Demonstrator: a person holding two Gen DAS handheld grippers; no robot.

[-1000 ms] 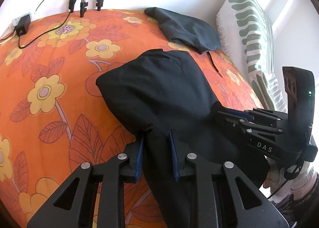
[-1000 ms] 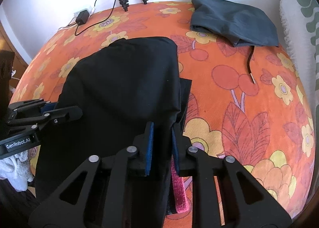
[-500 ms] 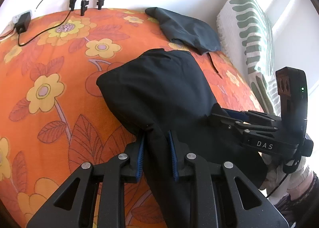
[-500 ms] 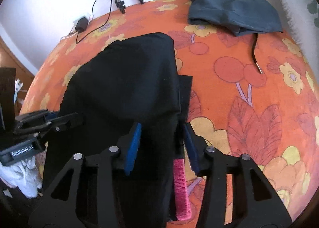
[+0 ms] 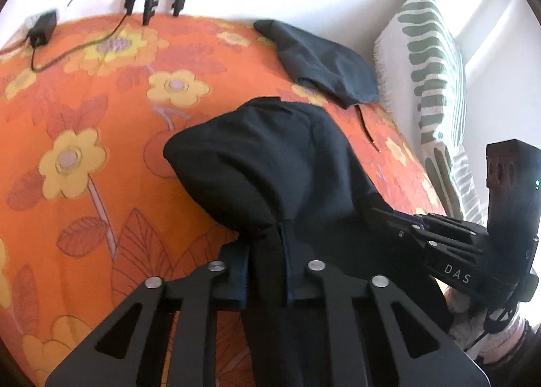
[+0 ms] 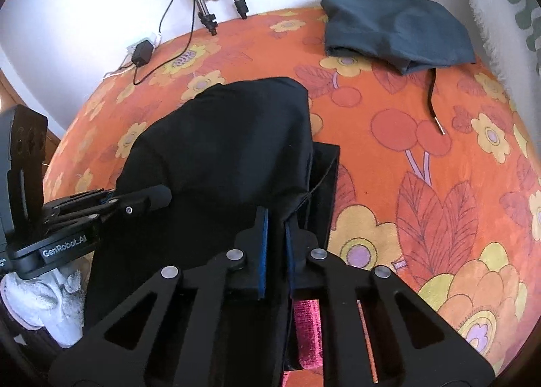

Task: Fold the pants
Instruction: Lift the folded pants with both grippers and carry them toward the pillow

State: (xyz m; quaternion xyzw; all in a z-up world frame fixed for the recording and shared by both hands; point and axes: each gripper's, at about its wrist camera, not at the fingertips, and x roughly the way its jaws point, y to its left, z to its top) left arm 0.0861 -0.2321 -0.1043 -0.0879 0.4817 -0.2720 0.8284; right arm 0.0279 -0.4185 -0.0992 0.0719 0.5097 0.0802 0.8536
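Black pants (image 5: pixel 270 164) lie folded on the orange flowered bedspread (image 5: pixel 101 116), with their near end bunched toward me. My left gripper (image 5: pixel 265 251) is closing its jaws, and a fold of the black fabric is pinched between the blue pads. In the right wrist view the same pants (image 6: pixel 219 150) fill the middle. My right gripper (image 6: pixel 275 221) is also closing, with the pants' right edge caught between its pads. Each gripper shows in the other's view: the right gripper (image 5: pixel 389 214) and the left gripper (image 6: pixel 155 197).
A dark grey folded garment (image 6: pixel 395 32) with a loose drawstring (image 6: pixel 432 99) lies at the back right by a green-striped pillow (image 5: pixel 432 76). Tripod legs (image 6: pixel 206 15) and a charger with cable (image 6: pixel 142 52) stand at the back. A pink cloth (image 6: pixel 306 329) shows under my right gripper.
The right jaws opened wider half a second ago, then came together on the pants' edge. The left jaws narrowed on the fabric. Both hands stayed about where they were.
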